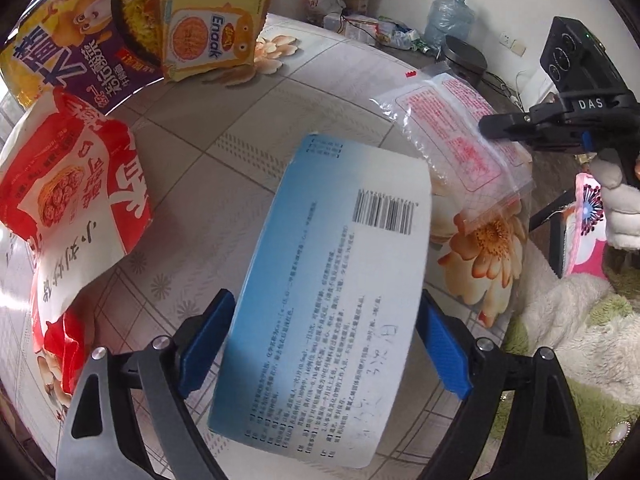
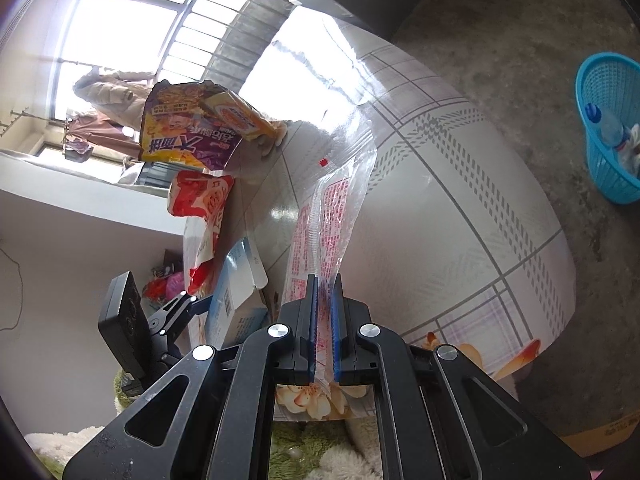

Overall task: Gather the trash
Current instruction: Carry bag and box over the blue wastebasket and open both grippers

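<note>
- To the left of the left gripper's [image 1: 324,344] fingers and farther out lie three snack packets: a red and white bag [image 1: 72,200], a purple and yellow bag [image 1: 80,40] beyond it, and a small yellow packet [image 1: 212,32] propped against that one. All look like thin crinkly film, light and soft; I judge a pinch on an edge or a crimped seam would hold them best.
- The left gripper's fingers are spread wide, one blue pad on either side of a blue and white carton [image 1: 332,280]. The carton reaches past the fingertips, and whether the pads touch its sides I cannot tell for sure. It looks like light, flat cardboard, stiff across its face but easy to crush, so its long edges, where the pads stand, seem the right hold.
- To the right of those fingers, the right gripper [image 2: 324,300] has its fingers pressed together on the near end of a clear plastic bag [image 2: 332,208] with red print. The bag stretches away from the fingertips over the table [image 2: 460,240]. It is limp and slick, and I judge it could slide out of a weak pinch.
- Far right of the right fingers, a blue basket [image 2: 608,168] stands on the floor, a bottle already inside; it is likely where the trash goes.
</note>
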`<state>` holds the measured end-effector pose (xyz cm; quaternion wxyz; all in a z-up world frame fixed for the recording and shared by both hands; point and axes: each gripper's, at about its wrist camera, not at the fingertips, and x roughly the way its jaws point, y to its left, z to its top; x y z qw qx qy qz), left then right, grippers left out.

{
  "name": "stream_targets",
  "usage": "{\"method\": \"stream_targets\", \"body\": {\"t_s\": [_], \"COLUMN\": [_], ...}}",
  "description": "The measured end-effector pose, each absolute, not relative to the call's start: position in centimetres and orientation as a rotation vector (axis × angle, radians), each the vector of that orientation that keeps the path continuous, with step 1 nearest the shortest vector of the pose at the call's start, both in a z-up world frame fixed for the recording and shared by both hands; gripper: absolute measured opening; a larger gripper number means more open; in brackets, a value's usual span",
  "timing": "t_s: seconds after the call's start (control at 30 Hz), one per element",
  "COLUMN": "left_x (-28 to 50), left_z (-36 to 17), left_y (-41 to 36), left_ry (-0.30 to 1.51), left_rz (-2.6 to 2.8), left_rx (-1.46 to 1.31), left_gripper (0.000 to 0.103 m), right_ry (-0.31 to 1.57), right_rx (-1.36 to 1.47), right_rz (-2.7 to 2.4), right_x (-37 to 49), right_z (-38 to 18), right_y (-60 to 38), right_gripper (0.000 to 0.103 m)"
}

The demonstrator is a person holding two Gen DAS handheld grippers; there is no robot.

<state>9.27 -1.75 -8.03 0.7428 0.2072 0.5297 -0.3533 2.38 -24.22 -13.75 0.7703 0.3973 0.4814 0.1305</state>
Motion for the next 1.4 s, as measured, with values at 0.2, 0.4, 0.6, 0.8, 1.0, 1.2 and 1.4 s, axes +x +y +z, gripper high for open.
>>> {"method": "stream_targets", "body": {"t_s": [0.2,0.4,0.6,0.8,1.0,1.2,1.4], "left_x": [9.8,9.8,10.3,11.7,13.3,15.4,16.3], "left_z": [-6.8,-4.9,-2.4,-0.6,-0.1,-2.2,-6.8], "left_y": [-1.4,-2.6,-6.0,-11.8,-20.4,-31.0,-41.8], "left_ry": [1.161,1.121,1.054,1.008,0.991,1.036,1.082], "left_rz": [-0.764,-0.776,-0.820,-0.901,-1.025,-1.113,-1.136], "left_rx": [0.332,0.294,0.302,0.305,0.332,0.395,0.492], "left_gripper": [0.079,0.077,0.077,0.077,0.077,0.077,0.078], "right_ry": [0.993,0.912,0.850,0.779,0.703,0.639,0.648], "right_rx": [0.892,0.937,0.961,0.996,1.038,1.117,1.202], "right_rz": [0.286,0.281,0.275,0.238,0.134,-0.093,-0.333], "right_x": [1.9,1.0,0.1,-1.1,-3.1,-5.9,-7.0], "right_z": [-13.1,-12.5,-11.7,-11.2,-11.3,-12.9,-16.7], "right_y": [-25.2,-27.1,-29.2,-32.1,-36.7,-43.1,-49.5], "right_gripper": [0.000,0.000,0.000,0.000,0.000,0.000,0.000]}}
